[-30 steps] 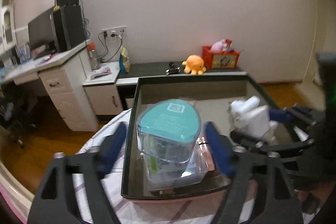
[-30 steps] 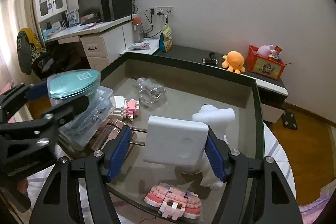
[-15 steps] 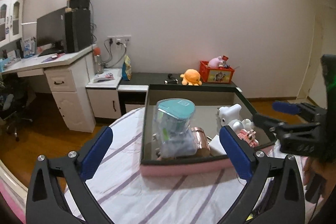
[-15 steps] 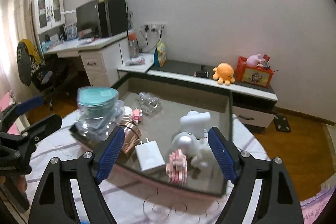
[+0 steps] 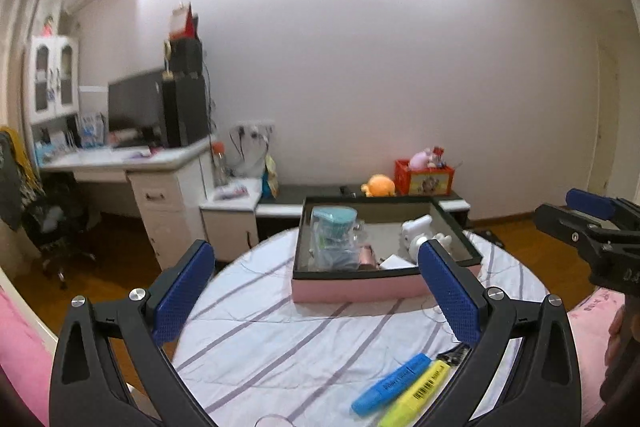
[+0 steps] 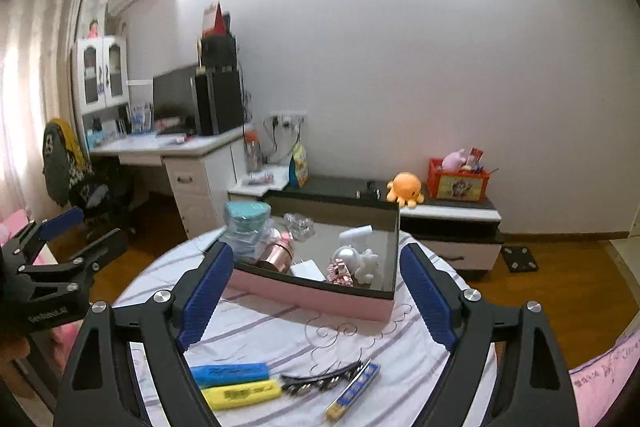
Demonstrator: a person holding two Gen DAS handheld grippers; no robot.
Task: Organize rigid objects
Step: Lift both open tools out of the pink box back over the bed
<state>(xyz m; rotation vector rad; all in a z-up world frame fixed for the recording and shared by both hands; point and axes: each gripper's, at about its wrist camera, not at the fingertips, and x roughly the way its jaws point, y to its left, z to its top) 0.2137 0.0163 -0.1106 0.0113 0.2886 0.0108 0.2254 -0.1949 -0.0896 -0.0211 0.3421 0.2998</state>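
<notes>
Both the left gripper [image 5: 316, 295] and right gripper [image 6: 316, 295] hung wide and empty near the box [image 6: 308, 297], probably freed for the markers [image 6: 236, 385].

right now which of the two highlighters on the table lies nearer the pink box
The blue highlighter. It lies on the box side of the yellow highlighter, which lies right beside it, closer to the table edge.

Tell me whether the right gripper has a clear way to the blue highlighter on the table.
Probably yes. The right gripper is open and empty, and the blue highlighter lies bare on the striped tablecloth just below it, beside the yellow highlighter, with nothing over it.
</notes>
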